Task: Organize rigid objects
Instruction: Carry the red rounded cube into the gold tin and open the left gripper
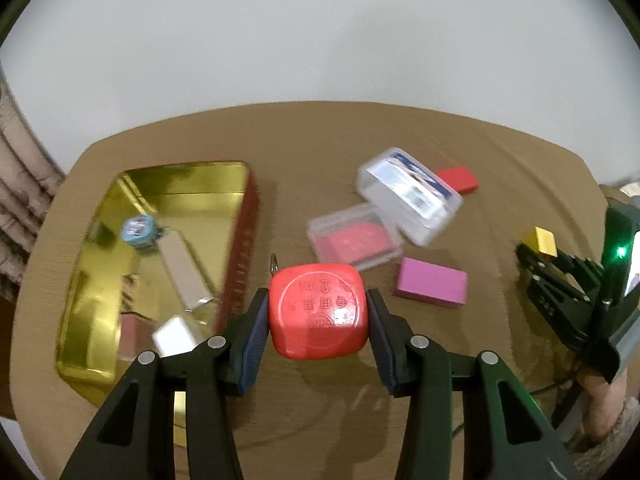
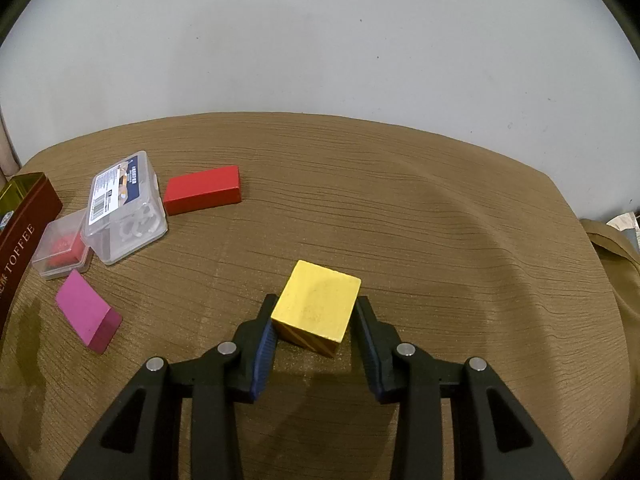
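My left gripper (image 1: 318, 312) is shut on a red rounded tape measure (image 1: 318, 310) with a small metal ring, held above the tablecloth just right of the gold tin (image 1: 100, 280). Inside the tin lie a small blue-white round item (image 1: 138, 230), a clear rectangular piece (image 1: 184, 270) and a white block (image 1: 174, 336). My right gripper (image 2: 314, 320) is shut on a yellow wooden cube (image 2: 318, 306) that rests low over the table. In the left wrist view the right gripper (image 1: 536, 256) and its yellow cube (image 1: 542, 241) appear at the far right.
On the brown cloth lie a pink block (image 2: 86, 310), a red block (image 2: 202, 189), a clear labelled plastic box (image 2: 124, 212) and a small clear case with red contents (image 2: 62, 250). The tin's brown wall (image 2: 20, 232) reads TOFFEE. A white wall stands behind the table.
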`<action>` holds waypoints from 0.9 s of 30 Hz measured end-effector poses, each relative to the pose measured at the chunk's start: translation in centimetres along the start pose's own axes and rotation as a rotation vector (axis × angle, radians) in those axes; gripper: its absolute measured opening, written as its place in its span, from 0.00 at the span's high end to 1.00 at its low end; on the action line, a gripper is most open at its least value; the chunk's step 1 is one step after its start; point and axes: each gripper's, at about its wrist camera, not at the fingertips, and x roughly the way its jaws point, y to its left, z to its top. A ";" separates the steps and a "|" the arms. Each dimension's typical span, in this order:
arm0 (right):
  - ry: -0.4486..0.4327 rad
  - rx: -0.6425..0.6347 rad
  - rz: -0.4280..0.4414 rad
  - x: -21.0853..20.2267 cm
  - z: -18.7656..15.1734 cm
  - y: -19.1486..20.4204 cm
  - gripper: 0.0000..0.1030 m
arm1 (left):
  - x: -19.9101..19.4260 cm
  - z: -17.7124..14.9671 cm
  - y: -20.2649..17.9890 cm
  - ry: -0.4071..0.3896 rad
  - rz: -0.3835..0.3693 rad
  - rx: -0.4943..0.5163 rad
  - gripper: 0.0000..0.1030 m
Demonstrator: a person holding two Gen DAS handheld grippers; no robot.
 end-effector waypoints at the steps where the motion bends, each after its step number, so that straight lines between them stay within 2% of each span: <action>1: 0.000 0.000 0.000 0.0 0.0 0.0 0.63 | 0.0 0.2 0.6 -0.003 0.003 -0.007 0.58; 10: 0.001 0.000 -0.001 0.0 0.0 -0.1 0.63 | -0.3 0.5 5.9 0.002 0.059 -0.046 0.58; 16: 0.001 -0.002 -0.002 0.0 0.0 -0.1 0.63 | -0.4 0.8 8.4 -0.003 0.096 -0.065 0.58; 27: 0.000 -0.006 -0.003 0.1 0.0 0.0 0.63 | 1.1 0.7 12.7 0.033 0.146 -0.114 0.58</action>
